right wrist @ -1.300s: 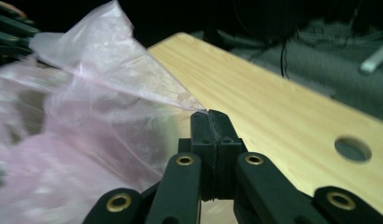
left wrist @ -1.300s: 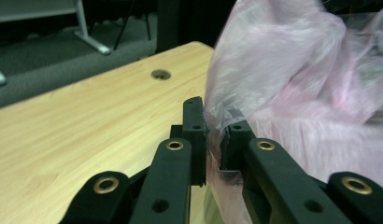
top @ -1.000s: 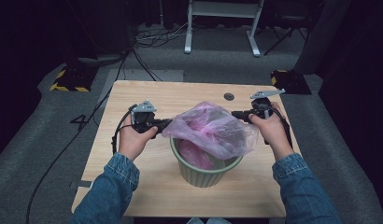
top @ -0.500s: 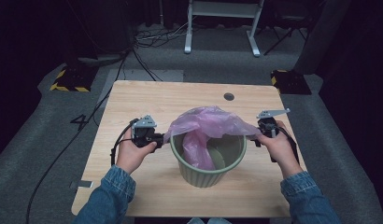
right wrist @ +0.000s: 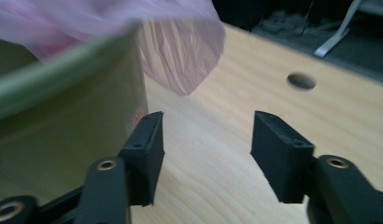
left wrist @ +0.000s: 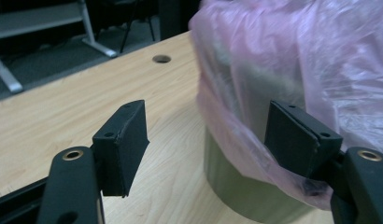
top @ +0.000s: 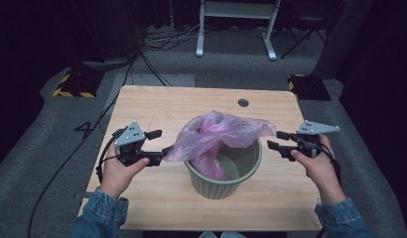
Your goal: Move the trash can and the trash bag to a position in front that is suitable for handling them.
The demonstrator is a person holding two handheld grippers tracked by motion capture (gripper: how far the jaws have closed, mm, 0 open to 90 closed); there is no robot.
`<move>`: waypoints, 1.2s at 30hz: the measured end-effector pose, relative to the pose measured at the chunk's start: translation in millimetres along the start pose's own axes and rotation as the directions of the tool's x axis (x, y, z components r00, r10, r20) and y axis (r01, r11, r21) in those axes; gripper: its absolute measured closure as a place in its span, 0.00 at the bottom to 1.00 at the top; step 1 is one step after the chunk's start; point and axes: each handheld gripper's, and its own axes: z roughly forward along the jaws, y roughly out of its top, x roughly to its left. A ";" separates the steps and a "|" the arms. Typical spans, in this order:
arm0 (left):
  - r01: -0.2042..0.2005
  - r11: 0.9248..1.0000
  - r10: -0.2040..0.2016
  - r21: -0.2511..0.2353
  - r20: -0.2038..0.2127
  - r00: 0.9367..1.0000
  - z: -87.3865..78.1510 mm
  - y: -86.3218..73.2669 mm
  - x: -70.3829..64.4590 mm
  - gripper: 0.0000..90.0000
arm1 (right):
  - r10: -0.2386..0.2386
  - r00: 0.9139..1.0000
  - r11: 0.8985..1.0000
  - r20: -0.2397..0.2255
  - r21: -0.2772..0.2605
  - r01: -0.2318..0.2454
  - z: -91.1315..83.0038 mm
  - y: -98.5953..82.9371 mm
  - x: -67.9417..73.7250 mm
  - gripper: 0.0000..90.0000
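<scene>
Step in hand, as I read it: lining the bin with the bag. Left of frame in the high view, left claw (top: 165, 151) stands wide, its lower jaw touching the pink bag (top: 219, 136) where the plastic droops over the near-left rim. Centre: green bin (top: 225, 174) on the worktop (top: 157, 106), bag half inside, bunched at the upper rim. Right: right claw (top: 275, 140) wide, empty, just beside the bin. Next move probably calls for pinching the loose hem and stretching it over the rim. A second ago both claws sat farther up the frame, the bag ballooned over the bin.
</scene>
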 end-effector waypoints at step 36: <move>-0.016 0.999 0.010 0.034 0.166 0.986 2.1 -4.3 -24.0 1.00 | -0.263 0.934 0.964 -0.241 -0.042 0.261 -53.4 14.7 49.2 1.00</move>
